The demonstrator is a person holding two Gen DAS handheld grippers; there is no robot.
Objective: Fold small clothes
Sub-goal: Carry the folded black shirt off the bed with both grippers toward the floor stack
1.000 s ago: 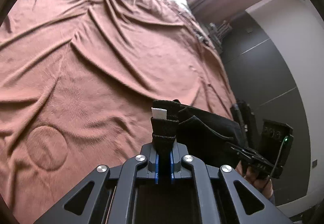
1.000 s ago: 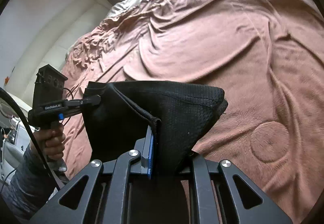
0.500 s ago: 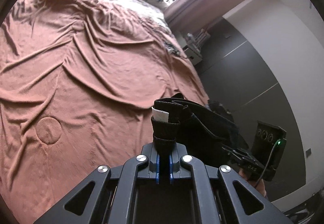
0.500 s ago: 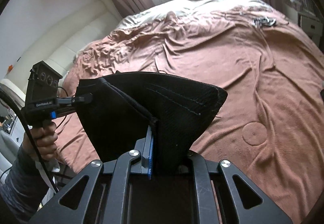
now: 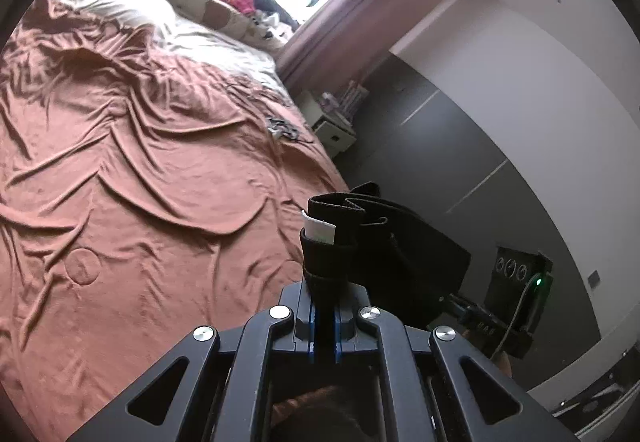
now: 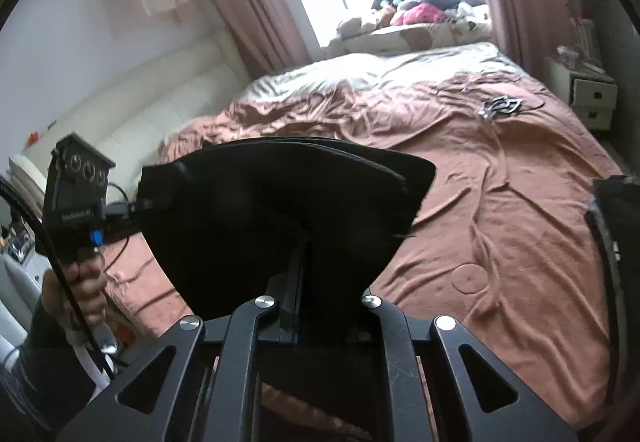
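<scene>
A small black garment [image 5: 404, 246] with a white label hangs in the air between both grippers, above the brown bedspread [image 5: 140, 182]. My left gripper [image 5: 325, 306] is shut on its elastic waistband. My right gripper [image 6: 298, 282] is shut on the other end of the same black garment [image 6: 280, 218], which spreads like a fan and hides the fingertips. The right gripper shows in the left wrist view [image 5: 452, 304], and the left gripper shows in the right wrist view [image 6: 132, 208], each pinching the cloth.
The wrinkled bed [image 6: 500, 170] fills the scene. A small tangle of cable [image 6: 500, 106] lies near its far right side. A white nightstand [image 6: 592, 98] stands beside it. Pillows and stuffed toys [image 6: 416, 14] sit at the window. A cream headboard [image 6: 132, 122] is at left.
Both grippers have lifted the garment higher above the bed and tilted upward, so the window and far end of the room have come into view.
</scene>
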